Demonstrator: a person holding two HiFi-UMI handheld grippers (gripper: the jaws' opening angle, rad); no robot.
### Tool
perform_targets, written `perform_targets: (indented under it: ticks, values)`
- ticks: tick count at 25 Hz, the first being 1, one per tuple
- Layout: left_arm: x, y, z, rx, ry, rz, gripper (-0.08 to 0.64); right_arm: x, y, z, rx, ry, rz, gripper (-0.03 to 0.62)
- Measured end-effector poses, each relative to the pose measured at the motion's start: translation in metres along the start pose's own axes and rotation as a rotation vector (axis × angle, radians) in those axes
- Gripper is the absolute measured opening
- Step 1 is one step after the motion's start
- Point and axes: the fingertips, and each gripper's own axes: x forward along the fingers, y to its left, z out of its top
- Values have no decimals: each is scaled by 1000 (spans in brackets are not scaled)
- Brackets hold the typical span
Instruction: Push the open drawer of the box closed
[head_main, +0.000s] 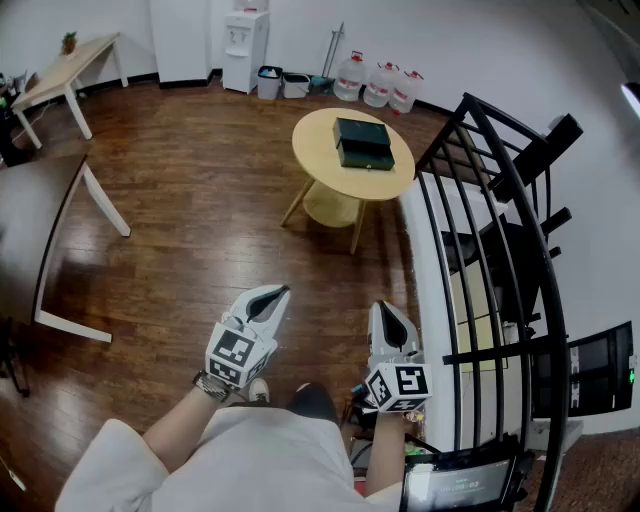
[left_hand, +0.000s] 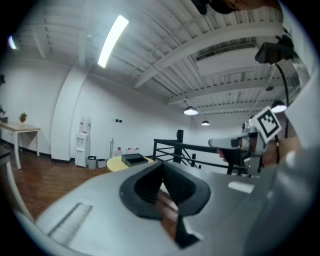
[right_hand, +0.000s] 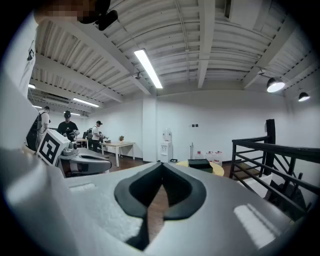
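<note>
A dark green box (head_main: 362, 143) with its drawer pulled out toward me lies on a round yellow table (head_main: 320, 135) far ahead. The box also shows small in the left gripper view (left_hand: 134, 159) and the right gripper view (right_hand: 199, 163). My left gripper (head_main: 278, 293) and right gripper (head_main: 388, 315) are held close to my body, well short of the table, both shut and empty. The left gripper (left_hand: 162, 172) sees the right one at its right; the right gripper (right_hand: 161, 172) sees the left one at its left.
A black stair railing (head_main: 500, 230) runs along the right. Water bottles (head_main: 378, 82) and a white dispenser (head_main: 244, 48) stand by the far wall. A wooden desk (head_main: 62, 72) stands far left, a dark table (head_main: 40, 220) at the near left. People (right_hand: 65, 127) stand far off.
</note>
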Motion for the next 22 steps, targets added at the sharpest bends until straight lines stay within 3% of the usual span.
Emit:
perform_targets:
  ticks: [11, 22]
  values:
    - [20, 1, -9, 4, 10, -38, 8, 18, -4, -14, 19, 42, 19, 2]
    - [111, 34, 7, 38, 13, -12, 8, 89, -77, -3, 38, 1, 30, 2]
